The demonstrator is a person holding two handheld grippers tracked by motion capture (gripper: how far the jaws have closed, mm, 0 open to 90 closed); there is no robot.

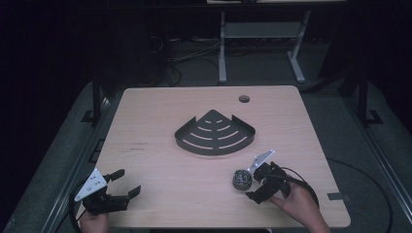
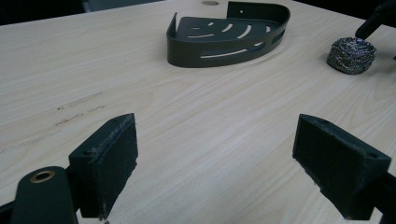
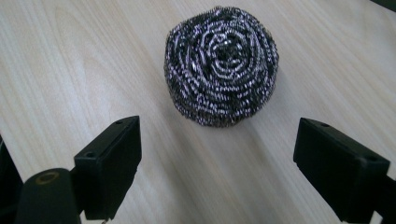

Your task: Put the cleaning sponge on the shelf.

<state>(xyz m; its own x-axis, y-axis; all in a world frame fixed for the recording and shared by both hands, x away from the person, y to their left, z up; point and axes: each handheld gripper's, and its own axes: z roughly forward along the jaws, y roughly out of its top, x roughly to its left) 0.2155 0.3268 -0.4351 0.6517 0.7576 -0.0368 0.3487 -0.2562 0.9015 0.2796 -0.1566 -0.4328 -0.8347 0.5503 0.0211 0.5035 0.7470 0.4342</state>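
A steel scourer (image 1: pixel 241 179) lay on the wooden worktop (image 1: pixel 160 160), toward the near right part of it and in front of the dark corner shelf (image 1: pixel 215 132). The shelf sat flat near the middle of the worktop, its curved slotted wall facing the person and its two straight walls meeting at the far corner. Scourer and shelf were apart, with bare wood between them.

The right claw (image 1: pixel 256 180) was just beside the scourer, on its right, with its jaws spread and pointing at it. In the right gripper view the scourer (image 3: pixel 221 65) rested just ahead of the two black pads (image 3: pixel 113 163), centred between them but not yet between the tips, and nothing touched it. Its coiled wire wound round a small hollow on top.

The left claw (image 1: pixel 123 183) sat at the near left corner of the worktop, well apart from the scourer and the shelf, its jaws also spread wide and holding nothing. From the left gripper view, the shelf (image 2: pixel 224 35) showed ahead and the scourer (image 2: pixel 351 55) farther to the right, with a tip of the other claw just behind it. Faint dark scuff marks (image 2: pixel 79 109) crossed the wood to the left. A round cable hole (image 1: pixel 244 99) was at the far edge of the worktop.
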